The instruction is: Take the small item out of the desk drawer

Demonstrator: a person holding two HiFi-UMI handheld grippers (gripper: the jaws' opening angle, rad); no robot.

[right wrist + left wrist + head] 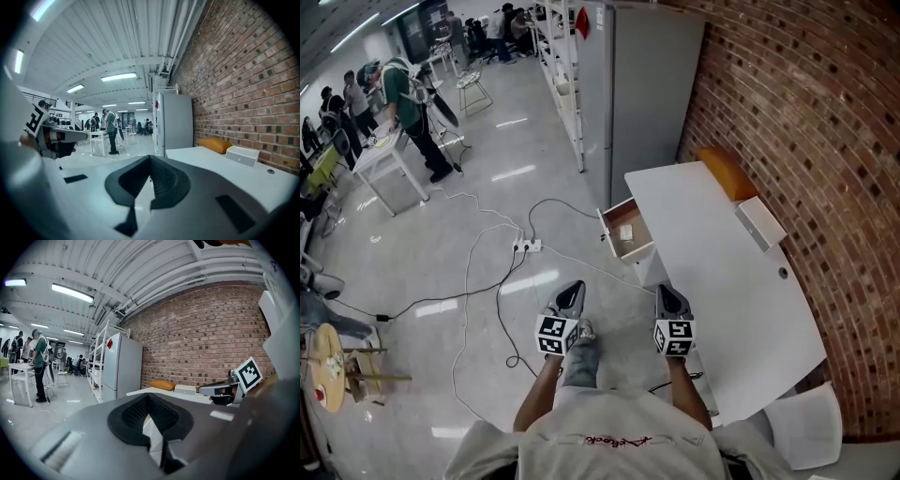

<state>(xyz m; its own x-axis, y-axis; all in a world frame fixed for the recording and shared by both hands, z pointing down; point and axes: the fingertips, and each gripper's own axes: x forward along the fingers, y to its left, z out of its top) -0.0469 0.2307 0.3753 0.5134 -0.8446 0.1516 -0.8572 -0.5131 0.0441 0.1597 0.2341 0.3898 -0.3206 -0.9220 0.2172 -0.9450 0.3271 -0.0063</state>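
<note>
Left claw (571,292) and right claw (668,296) are both pinched together with nothing between the pads. They are held out roughly level in front of the person, side by side and apart. Neither touches anything. The right claw is at the left edge of the worktop (722,281); the left claw is over the floor. Judged as the approach stage, with the claws closed because there is nothing to grab yet.

The drawer (635,251) is already pulled out from the worktop's left edge, toward the far corner, so its inside is open from above. In it lies the small item (626,232), pale and squarish, flat at about mid-drawer; nothing else can be made out inside. The item is well ahead of both claws and not out yet.

Along the worktop's brick-wall edge sits a white box (761,223), with an orange cushion (727,172) at the far corner.

Next, one claw probably has to open and drop into the drawer; the right one is nearer.
</note>
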